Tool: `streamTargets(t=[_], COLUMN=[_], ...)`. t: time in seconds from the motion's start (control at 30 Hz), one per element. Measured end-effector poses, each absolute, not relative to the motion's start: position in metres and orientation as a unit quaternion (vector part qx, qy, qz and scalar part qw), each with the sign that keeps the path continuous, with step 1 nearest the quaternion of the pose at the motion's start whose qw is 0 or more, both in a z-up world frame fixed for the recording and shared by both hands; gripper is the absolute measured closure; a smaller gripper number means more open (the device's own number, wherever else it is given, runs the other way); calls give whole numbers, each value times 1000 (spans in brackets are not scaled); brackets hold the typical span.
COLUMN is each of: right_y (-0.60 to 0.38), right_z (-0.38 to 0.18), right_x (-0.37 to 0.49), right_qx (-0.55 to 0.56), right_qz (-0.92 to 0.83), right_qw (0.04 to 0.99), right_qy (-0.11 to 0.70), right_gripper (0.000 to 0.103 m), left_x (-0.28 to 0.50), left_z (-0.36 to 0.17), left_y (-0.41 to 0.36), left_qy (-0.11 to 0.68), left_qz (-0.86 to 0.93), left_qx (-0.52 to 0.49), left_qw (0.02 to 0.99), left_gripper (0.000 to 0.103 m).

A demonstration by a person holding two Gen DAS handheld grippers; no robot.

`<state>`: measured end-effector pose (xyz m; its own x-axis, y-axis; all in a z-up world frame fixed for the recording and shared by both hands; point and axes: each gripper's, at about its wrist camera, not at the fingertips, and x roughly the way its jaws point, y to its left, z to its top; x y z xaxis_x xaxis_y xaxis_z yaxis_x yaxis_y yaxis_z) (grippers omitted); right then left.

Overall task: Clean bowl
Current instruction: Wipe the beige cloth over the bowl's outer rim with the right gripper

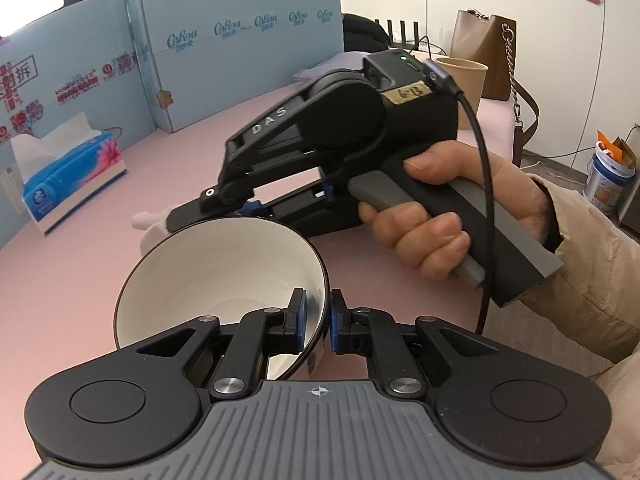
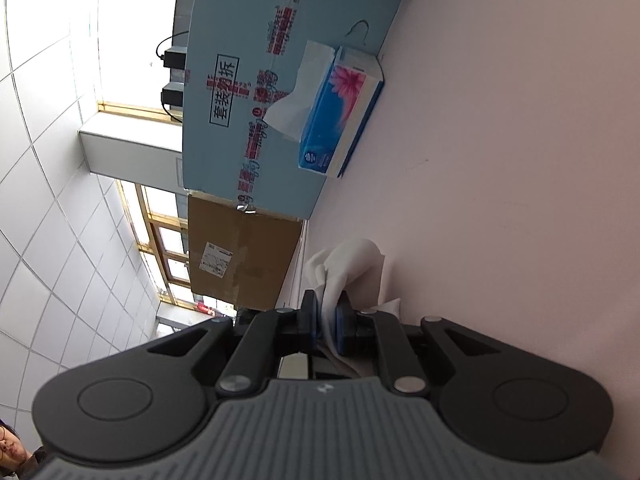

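Left tongs (image 1: 316,322) clamped on bowl (image 1: 208,276) rim, tilted above pink bench (image 1: 80,280). Right tongs (image 2: 327,322), marked "DAS" and "6-13", pinched white tissue (image 2: 348,264) beyond bowl. Tissue box (image 1: 72,176) beyond bowl, against "CoRou" cardboard (image 1: 240,40).

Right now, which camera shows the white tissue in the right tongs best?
The right wrist view: the tissue fills the middle, pinched between the right tongs. The left wrist view shows only a corner behind the bowl.

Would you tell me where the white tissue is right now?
The white tissue is pinched in the right tongs, beside the pink table; in the left view it peeks out just beyond the bowl.
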<state>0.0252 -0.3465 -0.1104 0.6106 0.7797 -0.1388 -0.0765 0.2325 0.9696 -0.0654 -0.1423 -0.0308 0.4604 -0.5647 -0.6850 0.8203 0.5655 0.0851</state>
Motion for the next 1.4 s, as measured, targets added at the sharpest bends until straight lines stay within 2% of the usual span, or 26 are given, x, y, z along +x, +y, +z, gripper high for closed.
streamTargets(t=[0.2,0.33,0.43,0.8,0.9,1.1,1.4], right_y=[-359,-369,-376,-386,-391,-392,-384], right_z=[-112,-110,-110,-110,-113,-105,-111], right_x=[12,-2,-15,-48,-50,-46,-34], right_qx=[547,544,545,564,581,606,583], right_qz=[292,287,283,291,290,323,275], right_qw=[719,727,730,721,713,690,718], right_qy=[313,306,300,278,265,228,265], right_gripper=[91,91,91,91,91,91,91], left_x=[-65,-61,-59,-50,-49,-55,-61], left_z=[-30,-27,-25,-22,-23,-24,-29], left_y=[-144,-142,-145,-157,-158,-157,-152], left_qy=[309,307,305,294,291,292,297], left_qz=[-413,-412,-409,-404,-406,-415,-415], left_qx=[206,186,183,181,184,194,208], left_qw=[831,837,841,847,846,840,834], left_gripper=[86,82,74,74,74,83,89])
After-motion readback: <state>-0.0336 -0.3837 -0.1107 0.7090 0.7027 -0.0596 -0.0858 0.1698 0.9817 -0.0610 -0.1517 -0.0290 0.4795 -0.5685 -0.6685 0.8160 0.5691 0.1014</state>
